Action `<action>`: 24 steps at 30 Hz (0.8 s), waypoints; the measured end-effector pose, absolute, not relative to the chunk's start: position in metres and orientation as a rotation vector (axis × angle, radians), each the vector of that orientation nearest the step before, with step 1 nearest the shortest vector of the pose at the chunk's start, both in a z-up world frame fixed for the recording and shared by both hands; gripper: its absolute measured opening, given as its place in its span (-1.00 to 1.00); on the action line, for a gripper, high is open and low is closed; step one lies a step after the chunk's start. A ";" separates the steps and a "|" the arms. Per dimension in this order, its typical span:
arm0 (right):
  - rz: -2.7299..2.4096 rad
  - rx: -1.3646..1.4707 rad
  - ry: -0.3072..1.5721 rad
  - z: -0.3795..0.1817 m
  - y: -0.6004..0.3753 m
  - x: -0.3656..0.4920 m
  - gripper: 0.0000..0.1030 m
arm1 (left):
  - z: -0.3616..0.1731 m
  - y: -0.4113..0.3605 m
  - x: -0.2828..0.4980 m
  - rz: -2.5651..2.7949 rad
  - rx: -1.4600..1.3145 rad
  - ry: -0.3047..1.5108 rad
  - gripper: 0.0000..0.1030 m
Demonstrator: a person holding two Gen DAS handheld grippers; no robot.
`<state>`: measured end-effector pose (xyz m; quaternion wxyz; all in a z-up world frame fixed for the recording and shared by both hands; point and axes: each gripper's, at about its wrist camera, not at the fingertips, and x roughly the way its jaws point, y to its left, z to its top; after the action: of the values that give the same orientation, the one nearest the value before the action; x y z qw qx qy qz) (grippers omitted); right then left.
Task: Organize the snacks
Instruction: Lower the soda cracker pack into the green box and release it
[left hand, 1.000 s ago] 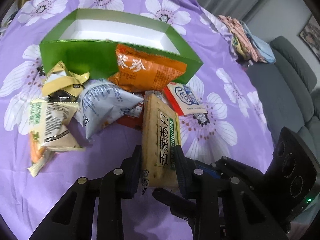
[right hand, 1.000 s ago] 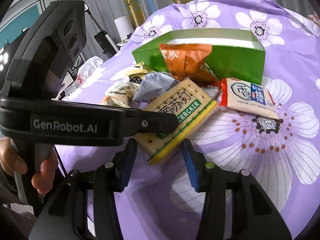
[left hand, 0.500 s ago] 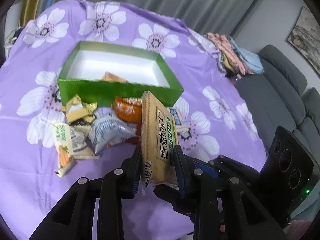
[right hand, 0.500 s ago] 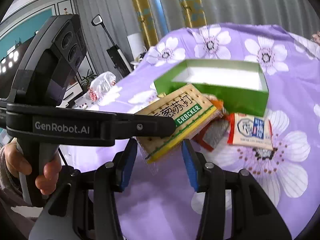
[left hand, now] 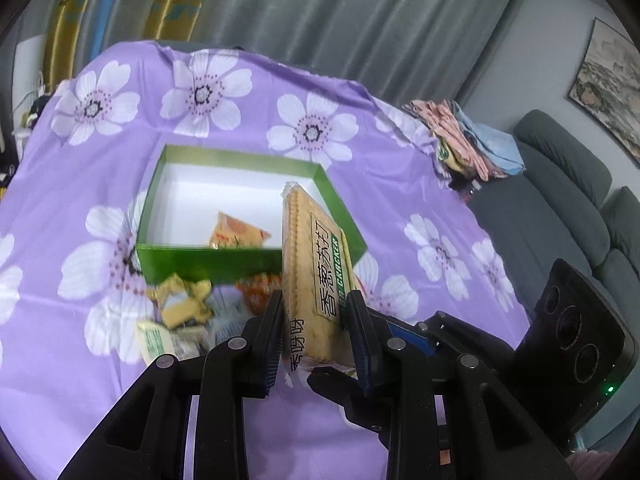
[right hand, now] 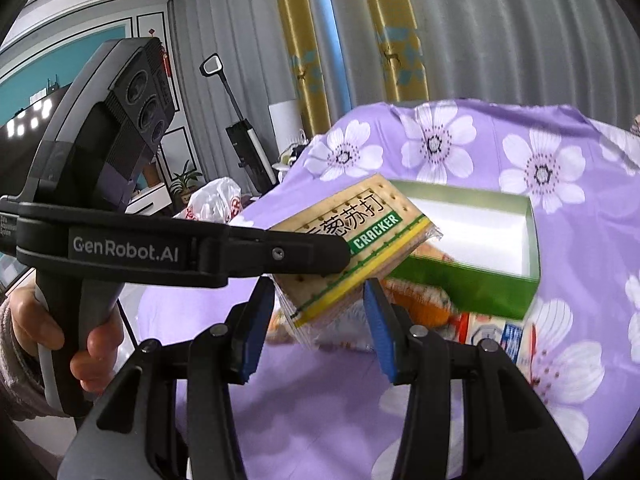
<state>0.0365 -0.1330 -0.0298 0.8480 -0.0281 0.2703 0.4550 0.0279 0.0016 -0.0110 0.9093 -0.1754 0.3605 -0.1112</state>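
A long cracker pack [left hand: 316,272] is held on edge above the purple flowered tablecloth [left hand: 80,380], with my left gripper [left hand: 314,300] shut on its near end. Its far end reaches over the near right corner of the green box [left hand: 208,260], which holds one orange packet [left hand: 236,234]. My right gripper [right hand: 317,286] stands open. The pack's [right hand: 352,236] lower corner hangs between its blue pads [right hand: 380,332], and I see no pad pressing on it. Loose snack packets [left hand: 180,312] lie in front of the box.
A white and blue packet [right hand: 508,336] and an orange bag [right hand: 420,308] lie by the box's wall [right hand: 460,280]. Folded clothes [left hand: 464,144] sit at the table's far right edge, and a grey sofa [left hand: 560,200] stands beyond. A person's hand [right hand: 36,328] grips the left gripper's handle.
Both grippers have risen, and the cracker pack has come up off the snack pile with them. The box's inside shows from higher up. Neither gripper's jaws have changed.
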 end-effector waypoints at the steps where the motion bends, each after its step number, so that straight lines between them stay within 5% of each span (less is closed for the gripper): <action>1: 0.958 -0.059 0.565 -0.028 -0.132 0.039 -0.09 | -0.009 0.004 0.034 -0.228 -0.361 0.741 -0.41; 24: 0.972 -0.061 0.588 -0.040 -0.081 0.142 -0.09 | -0.029 0.056 0.134 -0.217 -0.449 0.814 -0.41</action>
<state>0.1424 -0.0813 -0.0402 0.8426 -0.0289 0.2783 0.4601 0.1340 0.0561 -0.0289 0.8883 -0.2159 0.3916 -0.1042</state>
